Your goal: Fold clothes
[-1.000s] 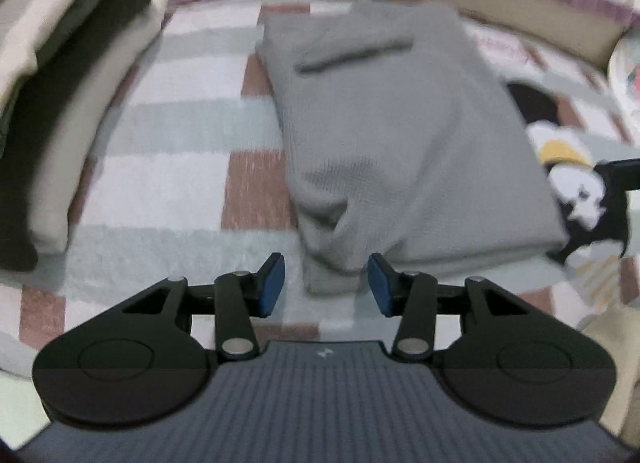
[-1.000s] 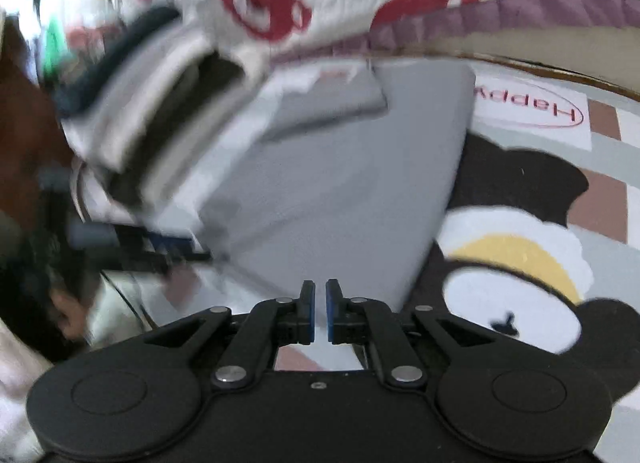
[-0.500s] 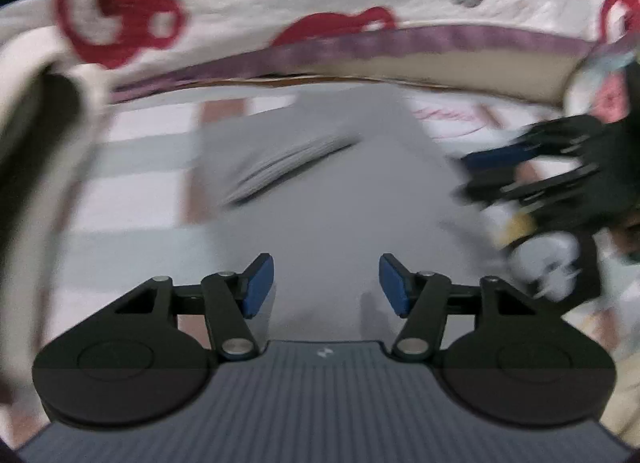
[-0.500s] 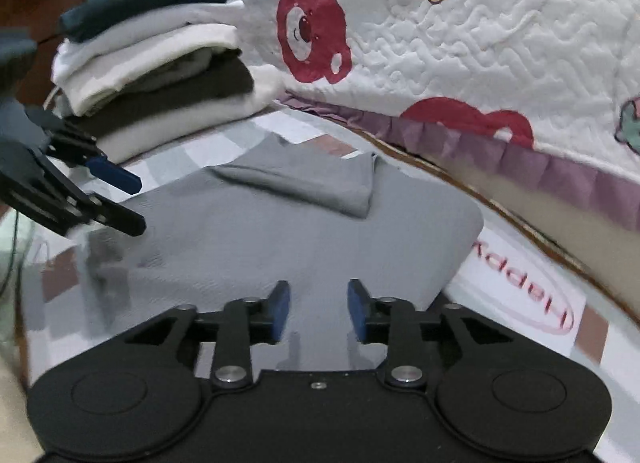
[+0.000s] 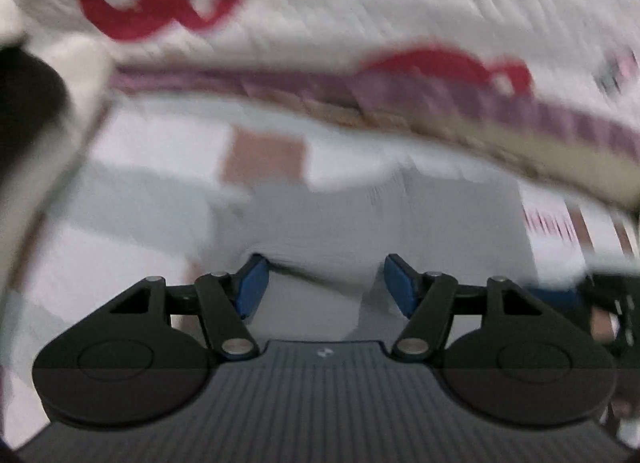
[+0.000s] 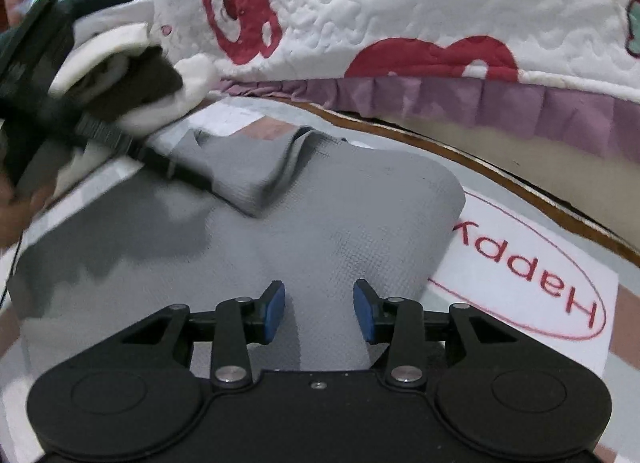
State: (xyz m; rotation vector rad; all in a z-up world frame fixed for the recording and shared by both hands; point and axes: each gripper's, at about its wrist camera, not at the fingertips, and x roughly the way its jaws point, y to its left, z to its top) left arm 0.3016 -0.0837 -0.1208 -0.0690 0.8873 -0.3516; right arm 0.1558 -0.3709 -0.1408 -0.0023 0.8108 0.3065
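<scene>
Hovering low over the near edge of the grey garment, the right gripper has its blue pads spread with nothing between them; the cloth runs from right under the fingers away toward the far side. A bite taken here could, by my reckoning, catch only the top layer of a piece that already looks doubled, and lifting that alone would pull the stack open rather than fold it. The left gripper is likewise spread and empty, poised over the same garment, though its view is heavily smeared and I cannot tell how close it sits to the fabric. In the right view its fingers reach the loose flap lying across the far part of the garment; that flap could drag or bunch if snagged. Farther left sits a pile of folded clothes, close enough for the left hand to knock it. Beyond hangs a quilt with red bears.
</scene>
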